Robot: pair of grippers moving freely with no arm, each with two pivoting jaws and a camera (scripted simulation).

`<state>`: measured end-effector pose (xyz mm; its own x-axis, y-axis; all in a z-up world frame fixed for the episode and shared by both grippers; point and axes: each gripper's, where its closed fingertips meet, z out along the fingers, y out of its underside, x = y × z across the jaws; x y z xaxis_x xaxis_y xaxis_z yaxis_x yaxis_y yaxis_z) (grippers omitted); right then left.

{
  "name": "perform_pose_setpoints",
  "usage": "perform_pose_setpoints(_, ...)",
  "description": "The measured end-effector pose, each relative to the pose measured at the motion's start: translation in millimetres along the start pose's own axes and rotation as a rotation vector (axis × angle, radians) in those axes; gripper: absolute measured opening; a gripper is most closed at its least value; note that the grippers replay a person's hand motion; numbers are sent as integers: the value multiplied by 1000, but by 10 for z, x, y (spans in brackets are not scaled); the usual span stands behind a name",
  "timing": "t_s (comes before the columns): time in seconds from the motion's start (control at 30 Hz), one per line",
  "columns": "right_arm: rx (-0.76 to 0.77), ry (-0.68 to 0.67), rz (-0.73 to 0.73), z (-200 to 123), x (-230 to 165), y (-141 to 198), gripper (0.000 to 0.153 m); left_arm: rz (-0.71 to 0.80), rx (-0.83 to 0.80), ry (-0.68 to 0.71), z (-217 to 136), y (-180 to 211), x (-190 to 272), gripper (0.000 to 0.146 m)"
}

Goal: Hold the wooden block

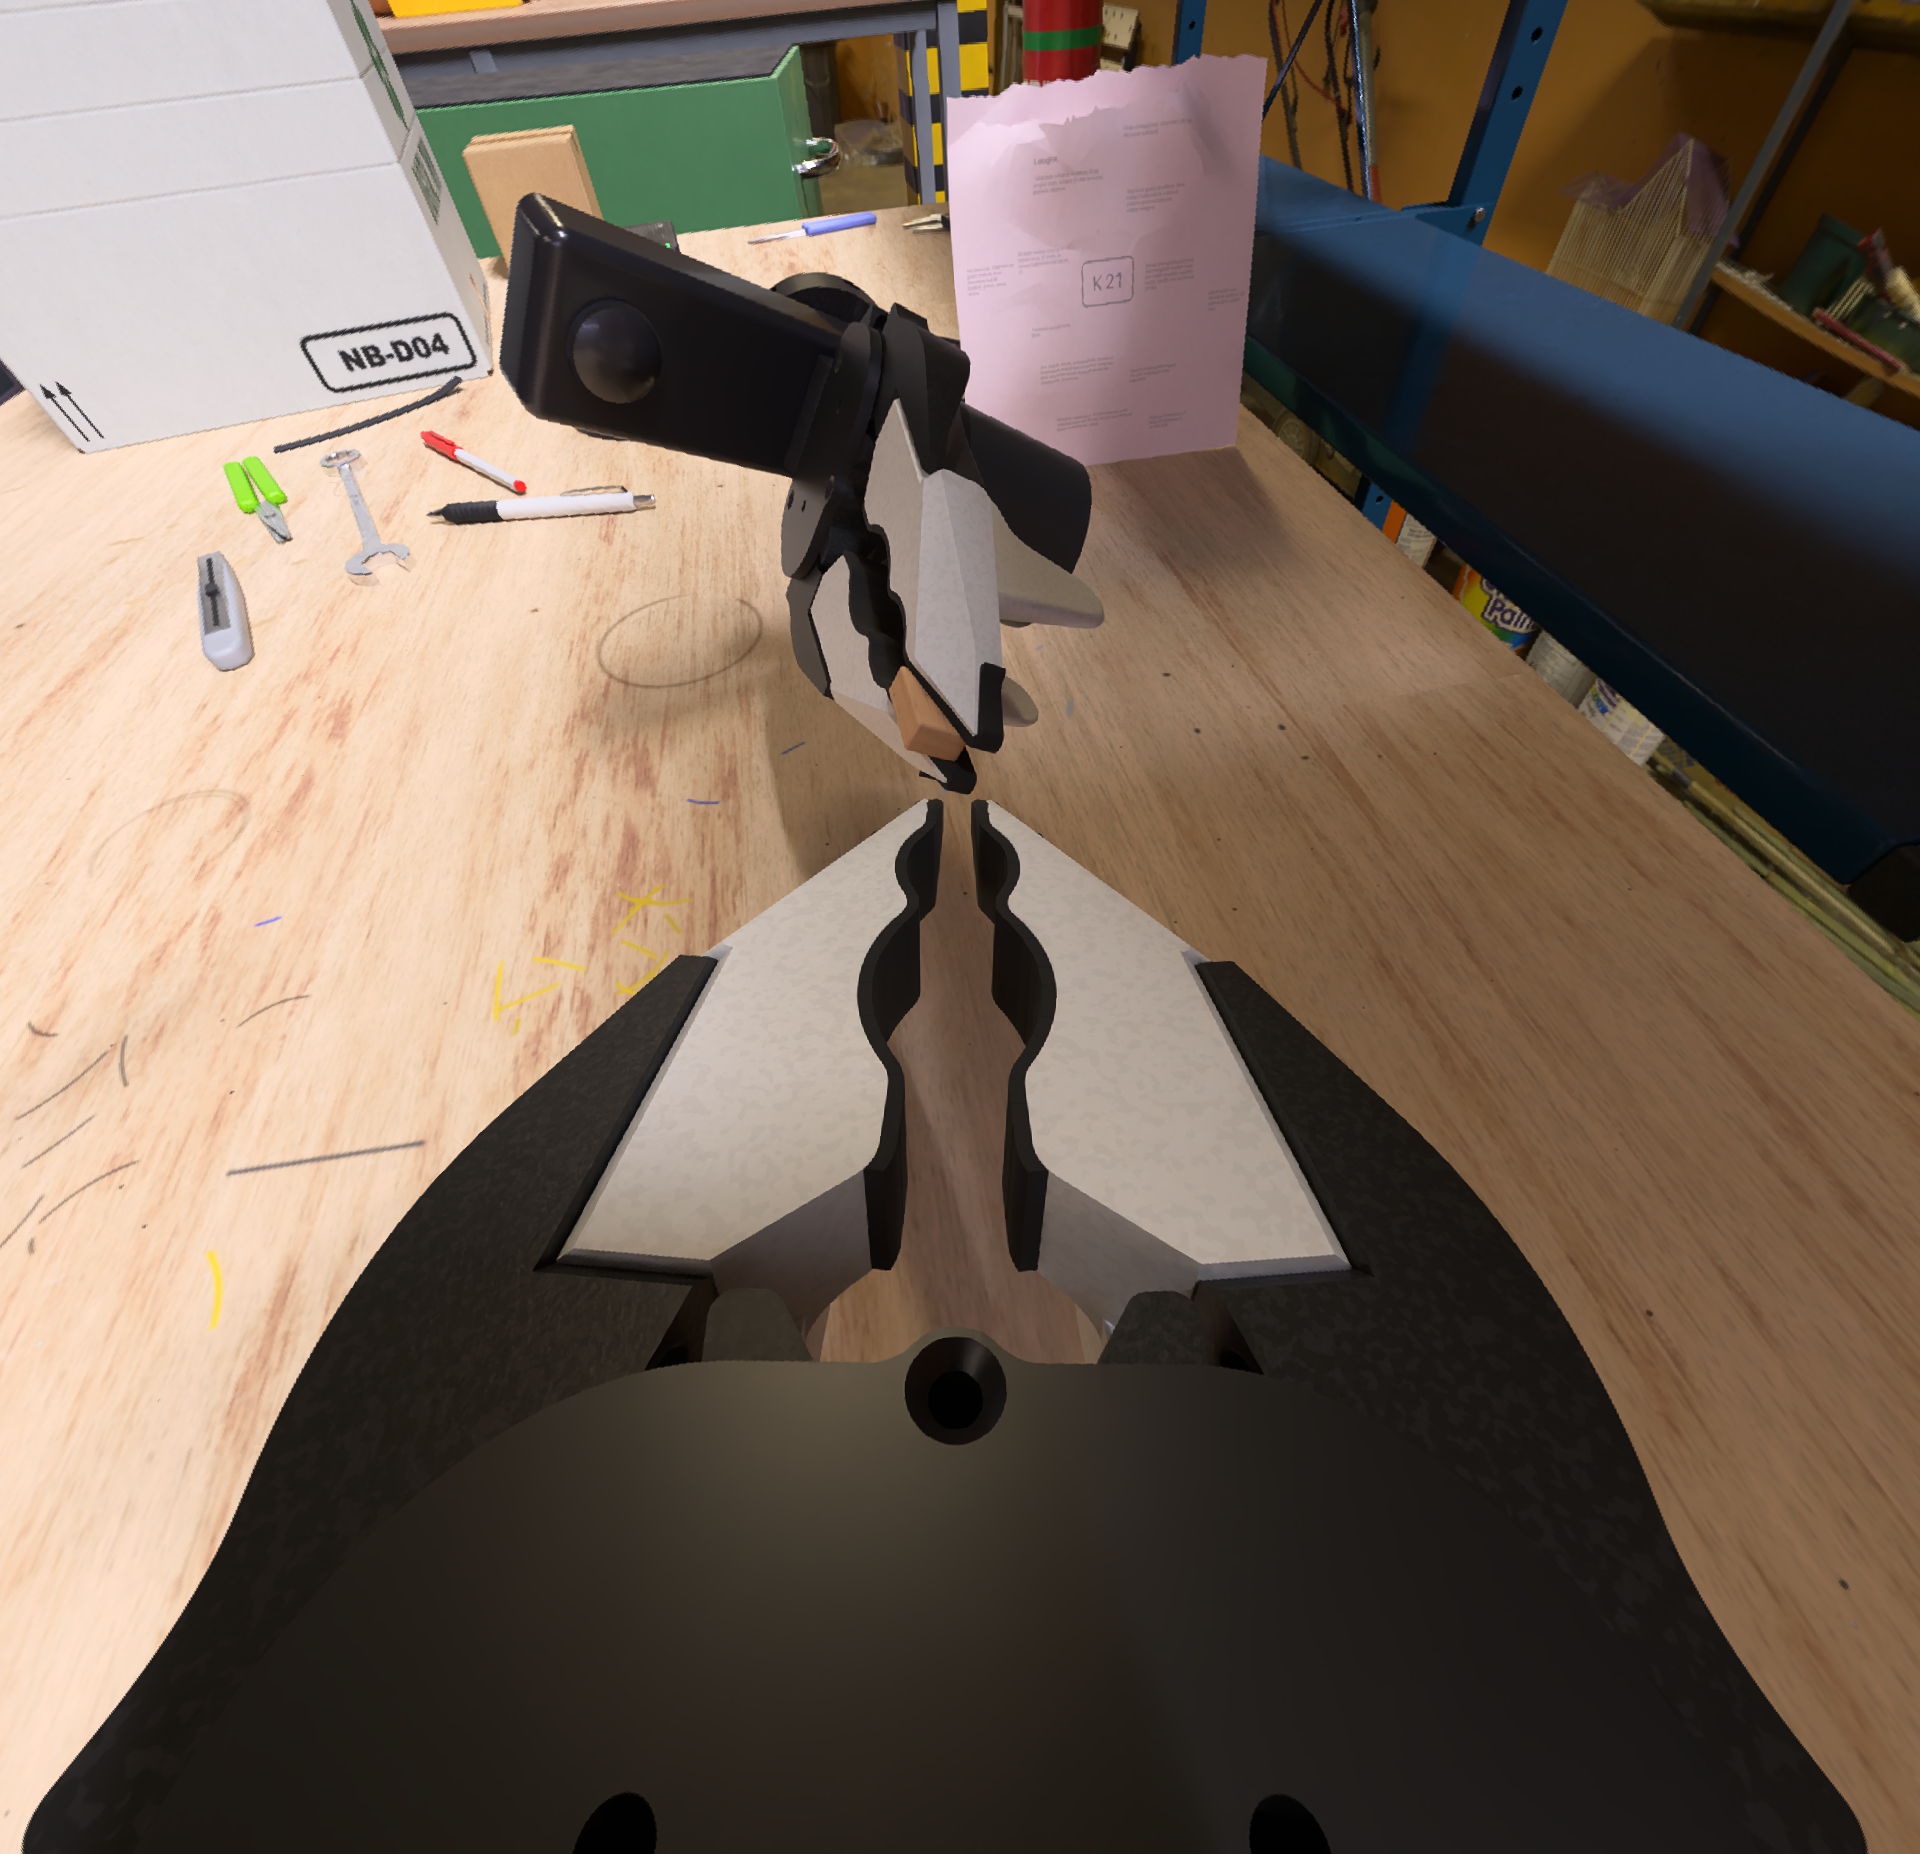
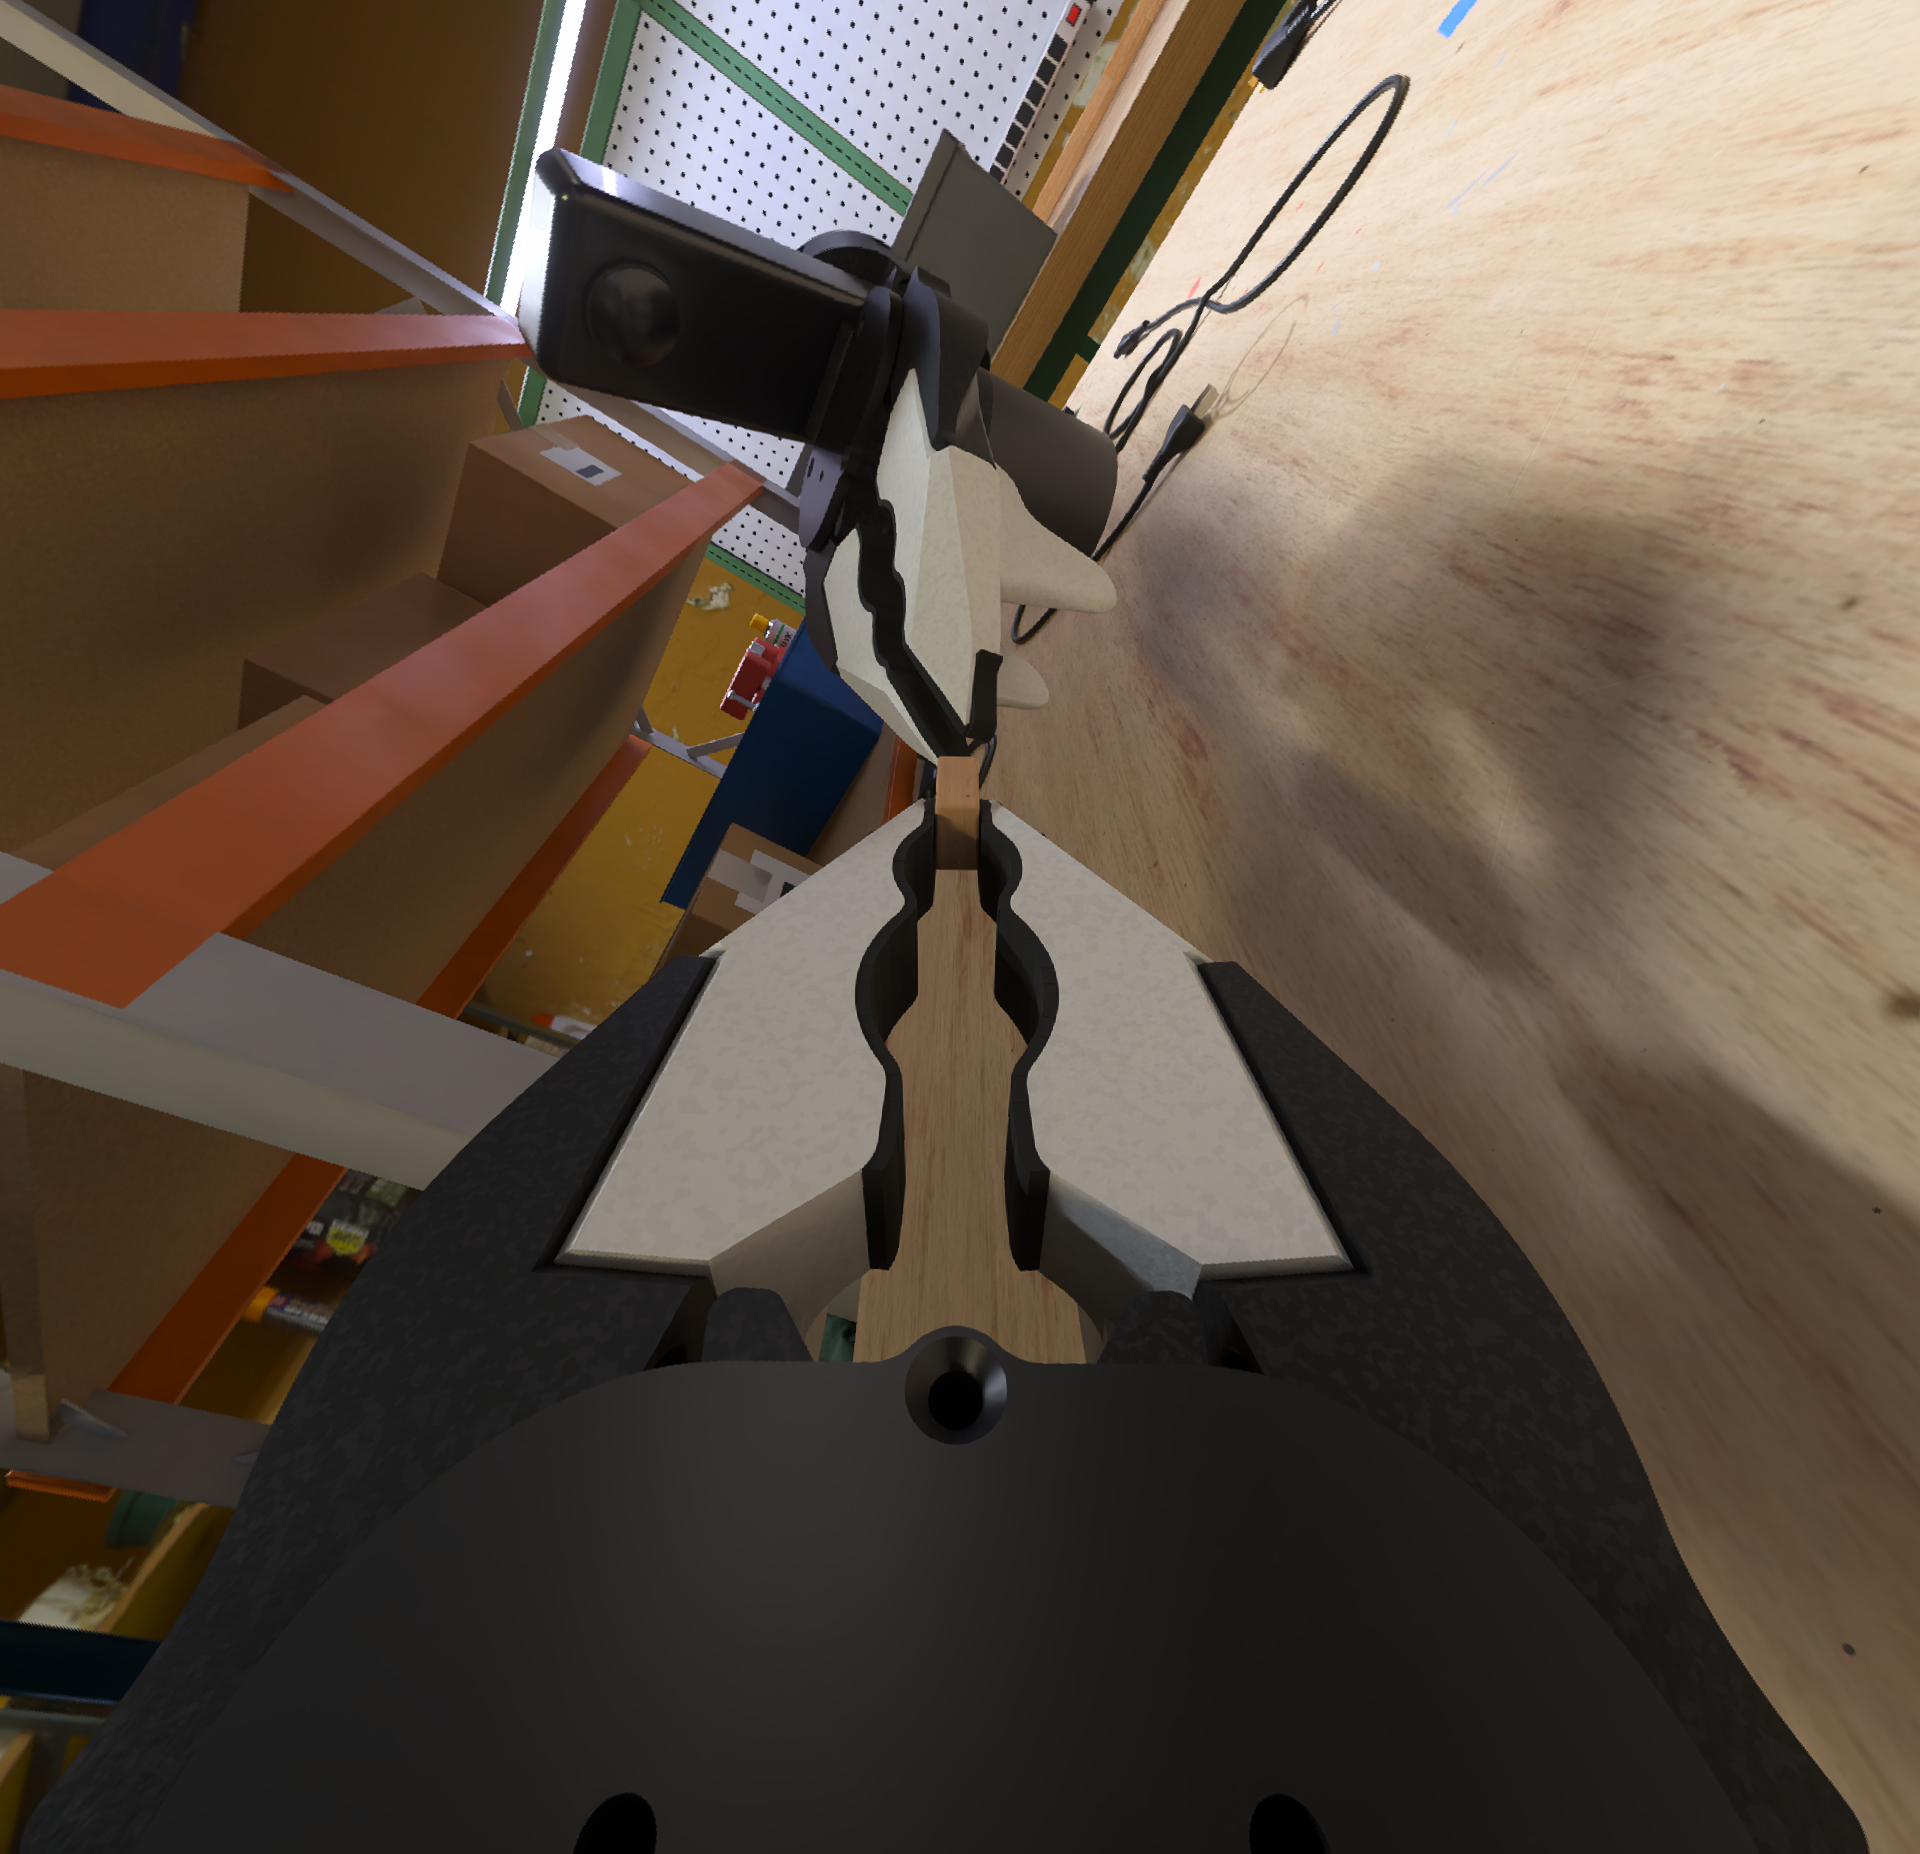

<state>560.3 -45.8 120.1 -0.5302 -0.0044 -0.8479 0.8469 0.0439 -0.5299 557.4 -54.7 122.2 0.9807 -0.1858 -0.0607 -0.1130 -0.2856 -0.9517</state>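
Observation:
A small tan wooden block (image 1: 920,721) is pinched between the fingertips of my right gripper (image 1: 940,755), which hangs tilted above the plywood table (image 1: 1351,869) straight ahead in the left wrist view. In the right wrist view the block (image 2: 956,791) sits between my right gripper's (image 2: 956,828) tips and sticks out a little past them. My left gripper (image 1: 956,812) is empty, its jaws drawn together to a narrow slit, tips just short of the block. It also shows in the right wrist view (image 2: 958,742), tip to tip with the block's far end.
A white cardboard box (image 1: 208,194) stands at the far left, with green pliers (image 1: 255,495), a wrench (image 1: 358,516), markers (image 1: 540,505) and a utility knife (image 1: 218,609) before it. A pink paper sheet (image 1: 1101,256) stands behind. A blue beam (image 1: 1558,433) lines the right edge. A black cable (image 2: 1299,183) lies on the table.

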Motion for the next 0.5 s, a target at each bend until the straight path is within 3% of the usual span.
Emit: perform_pose_setpoints(0.5,-3,-19,14,13,-3,12,6,-6,22,18,-50,-37,12,1)
